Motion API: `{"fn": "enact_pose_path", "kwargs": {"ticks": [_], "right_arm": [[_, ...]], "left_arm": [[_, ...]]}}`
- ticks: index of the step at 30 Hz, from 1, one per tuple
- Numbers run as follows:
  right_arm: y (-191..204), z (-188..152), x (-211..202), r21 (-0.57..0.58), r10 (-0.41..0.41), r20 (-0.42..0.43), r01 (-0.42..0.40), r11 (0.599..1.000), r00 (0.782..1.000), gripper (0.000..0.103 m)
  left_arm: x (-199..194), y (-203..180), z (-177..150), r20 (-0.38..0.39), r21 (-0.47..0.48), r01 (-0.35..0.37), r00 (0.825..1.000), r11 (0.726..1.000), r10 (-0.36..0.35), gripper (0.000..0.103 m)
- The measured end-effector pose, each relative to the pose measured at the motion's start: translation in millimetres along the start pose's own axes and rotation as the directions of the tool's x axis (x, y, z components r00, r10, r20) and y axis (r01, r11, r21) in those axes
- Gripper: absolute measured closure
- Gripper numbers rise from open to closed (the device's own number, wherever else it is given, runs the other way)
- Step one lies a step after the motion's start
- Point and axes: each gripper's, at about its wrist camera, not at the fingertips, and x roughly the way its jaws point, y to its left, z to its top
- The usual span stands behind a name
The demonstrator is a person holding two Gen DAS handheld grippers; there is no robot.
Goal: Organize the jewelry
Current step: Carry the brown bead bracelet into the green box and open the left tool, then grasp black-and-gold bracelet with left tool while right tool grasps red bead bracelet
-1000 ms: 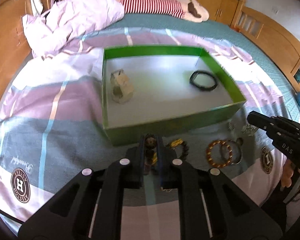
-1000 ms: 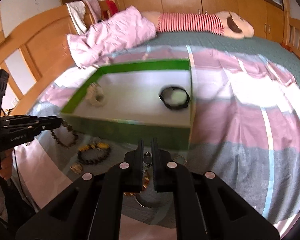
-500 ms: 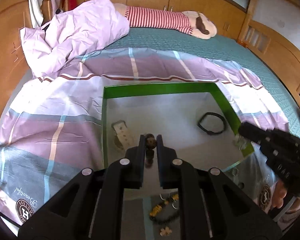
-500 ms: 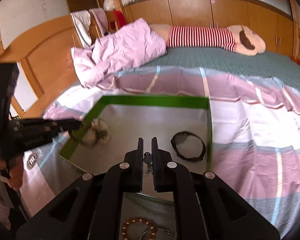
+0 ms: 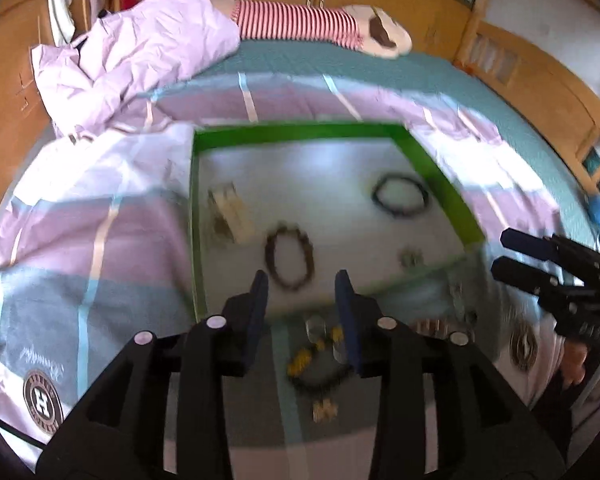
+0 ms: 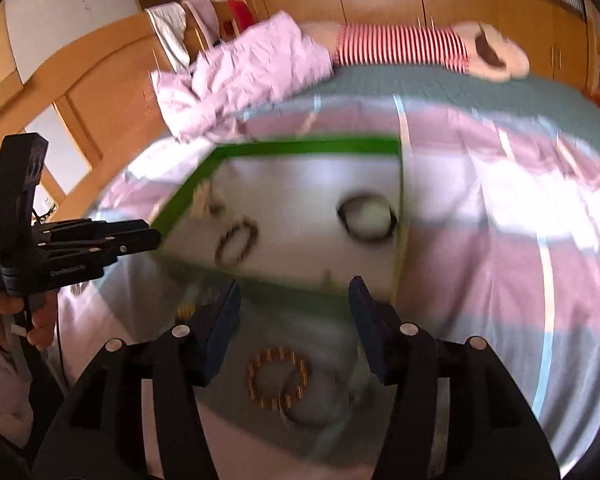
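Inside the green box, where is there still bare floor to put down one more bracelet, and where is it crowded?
The green box has bare floor along its far wall, and in the middle between the brown bead bracelet and the black ring bracelet. The left side is crowded: a pale bracelet lies close to the brown one. A small piece sits in the near right corner.

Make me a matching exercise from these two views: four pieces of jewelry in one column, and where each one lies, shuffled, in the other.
Things:
1. black bracelet
2. dark beaded bracelet
3. orange beaded bracelet
4. yellow-and-black bracelet

Places:
A. on the bedspread, below the right gripper
B. in the green box, near its right wall
C. on the bedspread, below the left gripper
D. in the box, mid-floor near the front

Pairs: 1-B, 2-D, 3-A, 4-C
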Motion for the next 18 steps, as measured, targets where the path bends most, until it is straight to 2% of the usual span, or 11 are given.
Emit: {"fn": "enact_pose_path", "kwargs": {"ticks": [2, 4, 7, 12, 16, 18], "right_arm": [[0, -17, 11, 0.007, -0.019, -0.066, 0.019, 1.0, 0.998, 0.046], [8, -29, 27, -0.027, -0.031, -0.133, 0.028, 0.999, 0.991, 0.046], [28, -36, 43, -0.111, -0.052, -0.16, 0.034, 0.993, 0.986, 0.046], [35, -43, 59, -0.156, -0.079, -0.165, 0.053, 0.986, 0.983, 0.047], [32, -43, 68, -0.173, -0.09, -0.172, 0.06, 0.983, 0.981, 0.059], [31, -42, 77, -0.188, -0.106, -0.191, 0.069, 0.98, 0.976, 0.065]], "left_arm": [[12, 1, -21, -0.062, -0.009, -0.012, 0.998, 1.0, 0.011, 0.061], [30, 3, -38, -0.147, -0.023, -0.044, 0.988, 0.999, 0.04, 0.061], [47, 7, -48, -0.211, -0.04, -0.077, 0.975, 0.996, 0.067, 0.061], [59, 5, -54, -0.245, -0.028, -0.092, 0.966, 0.995, 0.083, 0.055], [65, -1, -58, -0.258, -0.001, -0.097, 0.962, 0.995, 0.094, 0.051], [65, -3, -60, -0.26, 0.008, -0.096, 0.961, 0.995, 0.094, 0.046]]}}
